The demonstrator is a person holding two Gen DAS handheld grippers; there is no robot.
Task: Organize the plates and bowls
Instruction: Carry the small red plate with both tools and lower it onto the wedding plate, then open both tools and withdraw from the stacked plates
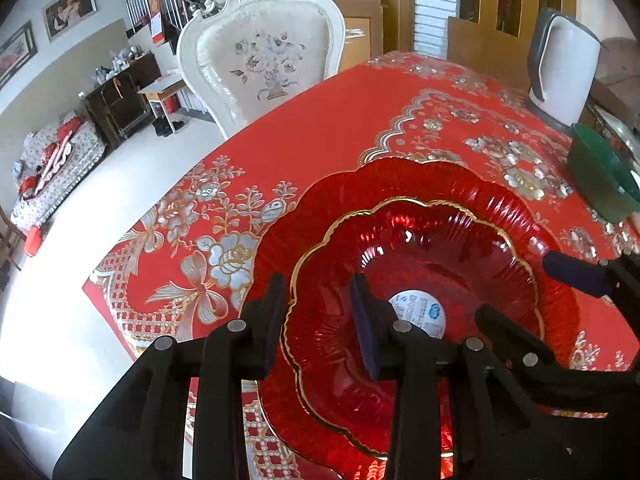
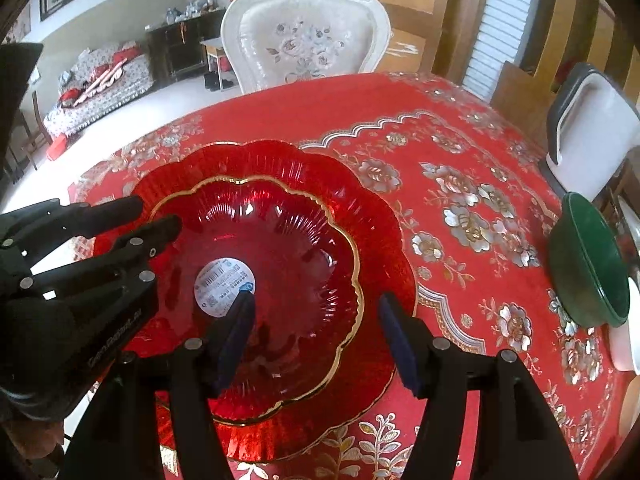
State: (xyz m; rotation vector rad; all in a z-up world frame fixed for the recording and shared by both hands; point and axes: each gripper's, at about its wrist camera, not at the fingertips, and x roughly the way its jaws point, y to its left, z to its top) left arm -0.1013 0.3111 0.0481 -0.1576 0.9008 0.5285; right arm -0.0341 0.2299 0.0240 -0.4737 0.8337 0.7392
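You are holding both grippers over the red bowl (image 1: 416,280) w/ the wavy gold rim, & that bowl is sitting inside the big red plate (image 1: 320,208), near the front-left part of the table (image 1: 340,120) w/ the red flower cloth. A round white sticker (image 1: 420,310) is lying in the middle of the bowl. Your left gripper (image 1: 324,324) is sitting at the bowl's left rim: one finger is outside the gold edge, the other is inside the bowl, & the rim is running between them. The gap is narrow, but you can see space beside the rim, so the pads are not pressing on it. Your right gripper (image 2: 316,340) is doing the same on the bowl's right side: the left finger is inside, near the sticker, the right finger is outside the rim over the plate. Its jaws are standing about half wide & are not squeezing the bowl. A green bowl (image 2: 588,264) is sitting far off at the right edge of the table, w/ a white kettle (image 2: 596,128) behind it. A white chair (image 2: 308,36) w/ flowers is standing at the far side of the table.
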